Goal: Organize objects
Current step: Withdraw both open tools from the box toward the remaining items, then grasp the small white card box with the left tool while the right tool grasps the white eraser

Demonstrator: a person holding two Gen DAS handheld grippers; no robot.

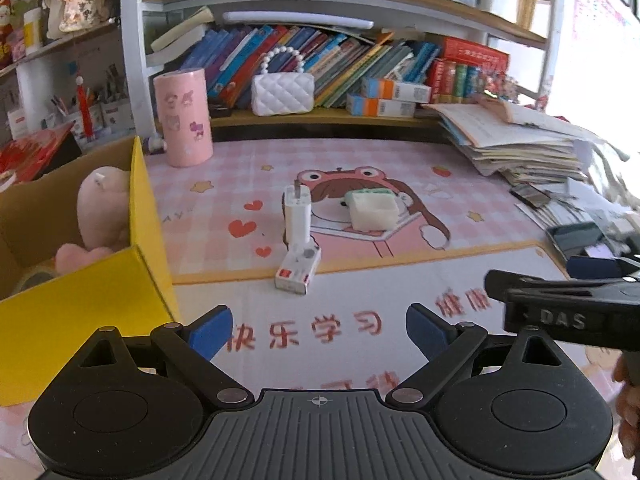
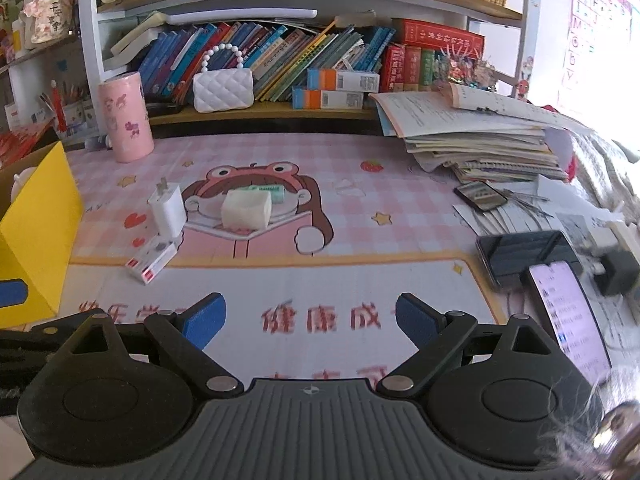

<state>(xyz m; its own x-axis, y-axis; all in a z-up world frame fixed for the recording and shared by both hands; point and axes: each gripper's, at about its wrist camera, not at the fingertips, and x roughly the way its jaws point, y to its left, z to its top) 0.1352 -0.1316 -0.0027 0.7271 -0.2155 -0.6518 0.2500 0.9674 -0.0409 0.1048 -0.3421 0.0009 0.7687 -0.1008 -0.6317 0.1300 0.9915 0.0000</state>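
Tongs: left tongs (image 1: 319, 334) and right tongs (image 2: 310, 318) are being held spread, nothing between them.
Charger (image 1: 297, 216): is standing mid-frame on tabletop (image 1: 400, 280).
Box (image 1: 88, 316): is sitting at left.

plush toy (image 1: 105, 216) half hid by yellow box (image 1: 84, 312), mat txt blurred

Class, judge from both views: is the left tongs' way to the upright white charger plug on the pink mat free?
Probably yes. The left tongs stand open, with bare mat before them; only the small white-and-red box lies just in front of the upright white charger plug.
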